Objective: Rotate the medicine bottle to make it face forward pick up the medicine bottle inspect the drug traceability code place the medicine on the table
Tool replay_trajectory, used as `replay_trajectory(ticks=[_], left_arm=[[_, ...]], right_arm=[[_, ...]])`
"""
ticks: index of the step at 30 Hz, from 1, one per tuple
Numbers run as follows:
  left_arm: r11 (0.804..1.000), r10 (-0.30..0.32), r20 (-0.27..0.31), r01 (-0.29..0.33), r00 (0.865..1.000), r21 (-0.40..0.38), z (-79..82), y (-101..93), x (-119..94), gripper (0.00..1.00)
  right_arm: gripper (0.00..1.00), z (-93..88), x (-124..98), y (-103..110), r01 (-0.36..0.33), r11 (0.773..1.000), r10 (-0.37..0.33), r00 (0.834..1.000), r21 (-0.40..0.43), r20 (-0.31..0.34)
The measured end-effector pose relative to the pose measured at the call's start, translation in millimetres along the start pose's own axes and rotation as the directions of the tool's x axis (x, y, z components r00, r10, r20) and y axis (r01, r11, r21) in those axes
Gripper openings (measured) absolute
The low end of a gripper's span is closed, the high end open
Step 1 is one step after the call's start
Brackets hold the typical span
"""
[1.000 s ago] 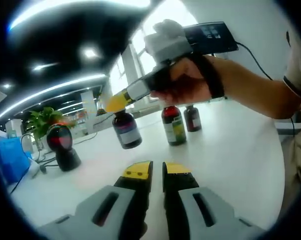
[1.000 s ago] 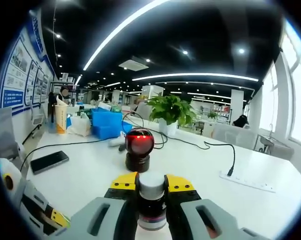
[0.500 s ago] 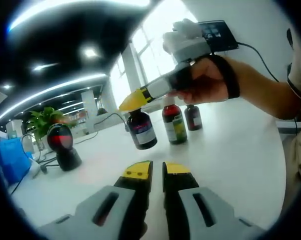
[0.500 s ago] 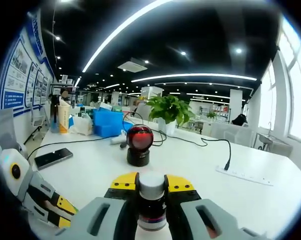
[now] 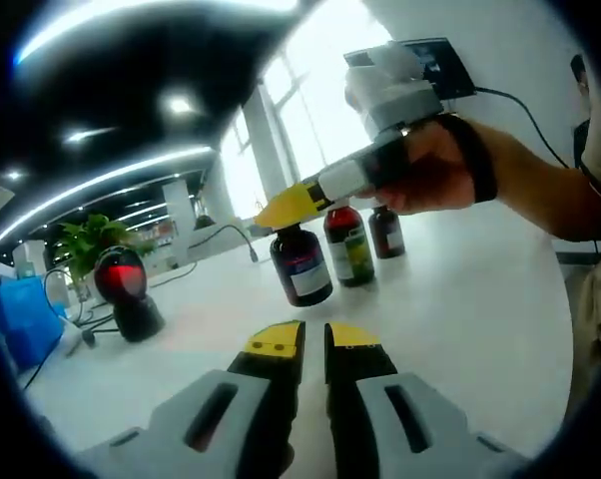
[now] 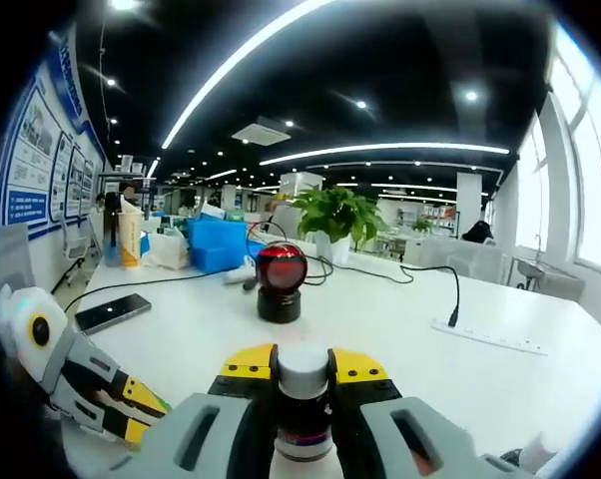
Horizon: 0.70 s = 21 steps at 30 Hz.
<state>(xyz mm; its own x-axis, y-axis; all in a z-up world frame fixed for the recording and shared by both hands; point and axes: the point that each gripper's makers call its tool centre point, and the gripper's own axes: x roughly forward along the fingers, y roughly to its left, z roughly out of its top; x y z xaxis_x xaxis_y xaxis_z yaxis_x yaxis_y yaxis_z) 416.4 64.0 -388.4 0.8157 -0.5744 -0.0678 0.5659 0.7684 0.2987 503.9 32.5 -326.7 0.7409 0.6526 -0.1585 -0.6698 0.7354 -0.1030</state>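
Your right claw [image 5: 293, 203] has carried the medicine bottle [image 5: 300, 264] across the left gripper view toward the two other bottles, and it now hangs just beside them, its label tilted off upright. You've got it pinched by the white cap: in the right gripper view the yellow tips of the right claw [image 6: 302, 367] press against both sides of the cap, with the medicine bottle [image 6: 302, 411] hanging below between the jaws. It's clear of the white surface [image 5: 460, 309]; pale tabletop shows under its base.

Behind it, the bottle with the yellow-green label [image 5: 348, 246] and the smaller dark bottle [image 5: 385, 232] stand upright on the surface, close together toward its far side. Your hand [image 5: 435, 175] wraps the right gripper's handle, a black strap across it.

Your left claw [image 5: 312, 344] sits low in its own view, the yellow tips drawn narrow with just a slit between them and nothing in it. You can see it again at the lower left of the right gripper view, the left claw [image 6: 136, 414] angled in over the surface.

Ahead of the right claw, the scanner with the red glowing face [image 6: 281, 281] stands on the surface; it's also in the left gripper view, scanner [image 5: 124, 291]. A phone [image 6: 111, 312] lies flat near the left edge, and a white power strip [image 6: 490, 337] lies to the right.
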Motion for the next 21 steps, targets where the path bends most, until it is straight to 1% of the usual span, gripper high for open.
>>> replay_trajectory(ticks=[11,21], left_arm=[[1.0,-0.007,0.001,0.007,1.0,0.002,0.3,-1.8,1.1,0.0],[1.0,-0.009,0.002,0.009,1.0,0.002,0.5,-1.5,1.8,0.0]], right_arm=[[0.15,-4.0,3.9,5.4,-0.008,1.0,0.008,1.0,0.014,-0.001],[0.15,-9.2,11.9,8.4,-0.012,1.0,0.012,1.0,0.019,-0.007]])
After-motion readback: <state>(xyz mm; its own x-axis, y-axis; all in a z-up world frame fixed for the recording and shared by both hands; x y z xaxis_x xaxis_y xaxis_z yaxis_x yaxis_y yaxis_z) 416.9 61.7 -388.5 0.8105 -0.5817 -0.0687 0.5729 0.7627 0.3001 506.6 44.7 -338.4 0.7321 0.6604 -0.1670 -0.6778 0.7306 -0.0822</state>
